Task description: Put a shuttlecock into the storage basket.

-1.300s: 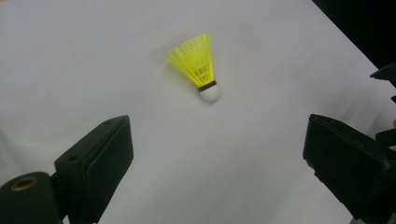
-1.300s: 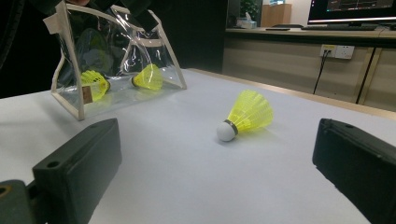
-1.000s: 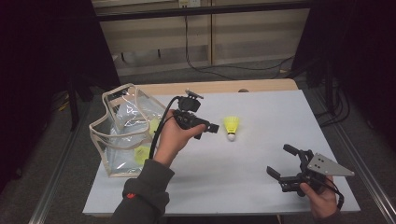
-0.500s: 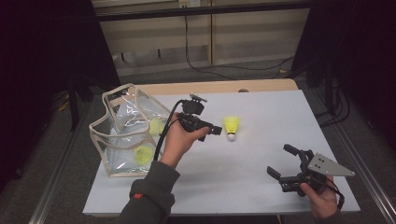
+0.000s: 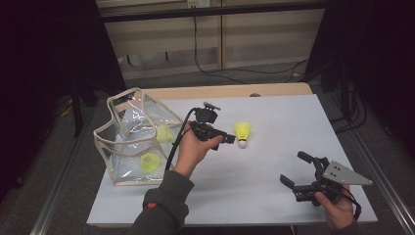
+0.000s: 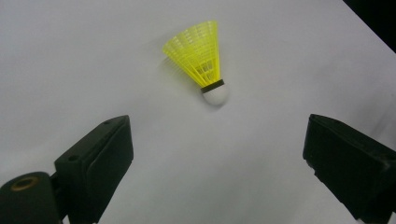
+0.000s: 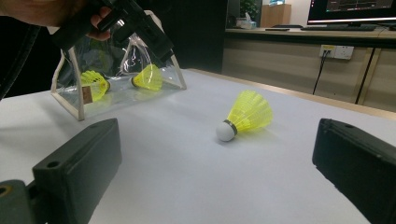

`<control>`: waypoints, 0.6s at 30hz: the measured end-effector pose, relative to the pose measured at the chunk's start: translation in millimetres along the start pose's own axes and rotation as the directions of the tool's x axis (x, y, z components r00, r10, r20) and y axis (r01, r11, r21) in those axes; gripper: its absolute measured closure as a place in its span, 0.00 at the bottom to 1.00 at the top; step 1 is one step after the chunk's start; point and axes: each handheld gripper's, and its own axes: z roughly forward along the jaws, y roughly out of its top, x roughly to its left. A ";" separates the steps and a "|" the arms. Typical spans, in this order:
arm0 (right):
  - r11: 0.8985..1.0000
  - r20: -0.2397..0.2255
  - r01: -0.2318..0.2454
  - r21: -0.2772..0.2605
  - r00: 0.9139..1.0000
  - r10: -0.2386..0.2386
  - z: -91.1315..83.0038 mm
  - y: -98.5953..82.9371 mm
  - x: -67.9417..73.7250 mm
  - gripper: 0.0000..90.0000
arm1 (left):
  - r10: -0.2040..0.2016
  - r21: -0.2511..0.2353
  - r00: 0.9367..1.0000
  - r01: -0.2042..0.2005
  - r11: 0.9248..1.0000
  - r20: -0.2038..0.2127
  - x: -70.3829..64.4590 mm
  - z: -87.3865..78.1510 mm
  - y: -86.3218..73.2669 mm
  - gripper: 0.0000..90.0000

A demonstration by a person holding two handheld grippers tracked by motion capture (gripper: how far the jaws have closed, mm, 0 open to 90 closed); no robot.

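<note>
Room: dim, with dark surroundings; a pale panelled wall (image 5: 215, 34) with trailing cables stands behind the table, and in the right gripper view a lit monitor (image 7: 359, 9) is cut off by the top edge.
Surface: pale grey-white rectangular tabletop (image 5: 293, 122) with a light wooden strip along its far edge; its near edge is partly cut off by the bottom of the high view.
Loose shuttlecock: yellow plastic shuttlecock with a white cork tip and black band (image 5: 242, 133), lying on its side near the middle of the tabletop, slightly toward the far edge, skirt pointing to the far edge, cork toward the near edge.
Bag: clear plastic pouch with beige fabric trim (image 5: 132, 139), standing open at the left edge of the tabletop; its walls are creased and reflective, so the interior is hard to read.
Bag contents: two more yellow shuttlecocks (image 5: 150, 161) inside, seen through the plastic; their cork ends are hard to make out.
Left gripper: black two-jaw gripper (image 5: 229, 139), held in the left hand (image 5: 193, 149) above the tabletop between bag and loose shuttlecock; jaws spread wide, nothing between them, shuttlecock just beyond the tips.
Right gripper: black two-jaw gripper with grey triangular plate (image 5: 296, 169), held low near the near-right corner, well apart from the shuttlecock; jaws spread wide and empty.
Right hand: partly cut off by the bottom edge (image 5: 337, 208).
</note>
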 end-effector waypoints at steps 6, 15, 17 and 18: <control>1.000 -0.001 0.002 0.001 1.000 -0.002 0.1 -0.1 0.2 0.01 | 0.006 0.005 1.000 -0.006 1.000 -0.010 -1.5 5.9 -0.5 0.09; 1.000 0.001 -0.002 0.000 1.000 0.002 -0.7 0.0 -0.1 0.01 | -0.002 0.004 1.000 0.002 1.000 -0.012 -3.7 16.3 -2.0 0.09; 1.000 0.001 0.002 0.001 1.000 -0.002 -0.6 0.0 0.0 0.01 | 0.002 0.011 1.000 -0.002 1.000 -0.014 -4.0 17.9 -2.2 0.09; 1.000 0.001 0.001 0.001 1.000 -0.001 -0.6 -0.1 0.0 0.01 | 0.001 0.007 1.000 -0.001 1.000 -0.020 -4.4 18.9 -2.4 0.09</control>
